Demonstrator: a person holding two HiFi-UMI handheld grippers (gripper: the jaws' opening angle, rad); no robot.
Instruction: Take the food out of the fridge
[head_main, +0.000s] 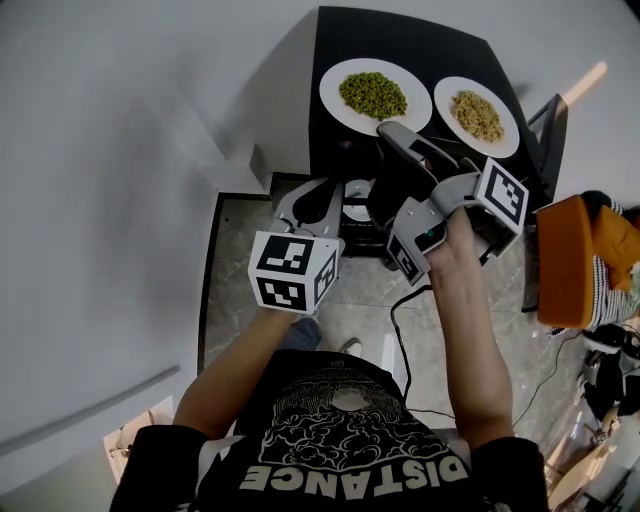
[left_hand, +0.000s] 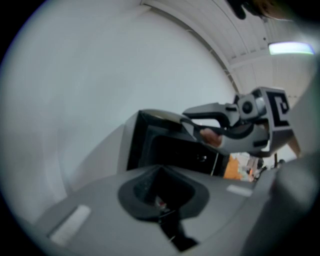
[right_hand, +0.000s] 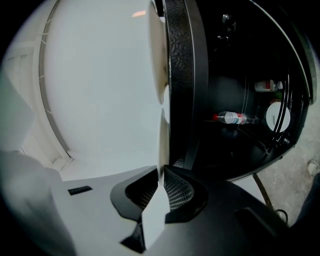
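Two white plates stand on top of the black mini fridge (head_main: 330, 60): one with green peas (head_main: 373, 94), one with brown grains (head_main: 477, 115). My right gripper (head_main: 385, 130) is shut on the near rim of the pea plate; in the right gripper view that rim (right_hand: 161, 150) runs edge-on between the pads. My left gripper (head_main: 325, 205) hovers lower, in front of the open fridge, jaws together with nothing between them. Inside the fridge I see a white dish (head_main: 356, 200) and a small bottle (right_hand: 232, 118). The left gripper view shows the right gripper (left_hand: 200, 114) over the fridge top.
A pale wall (head_main: 120, 200) runs along the left of the fridge. An orange seat or box (head_main: 570, 262) stands to the right. A black cable (head_main: 398, 335) lies on the tiled floor in front. A round white thing (right_hand: 276, 116) sits deep inside the fridge.
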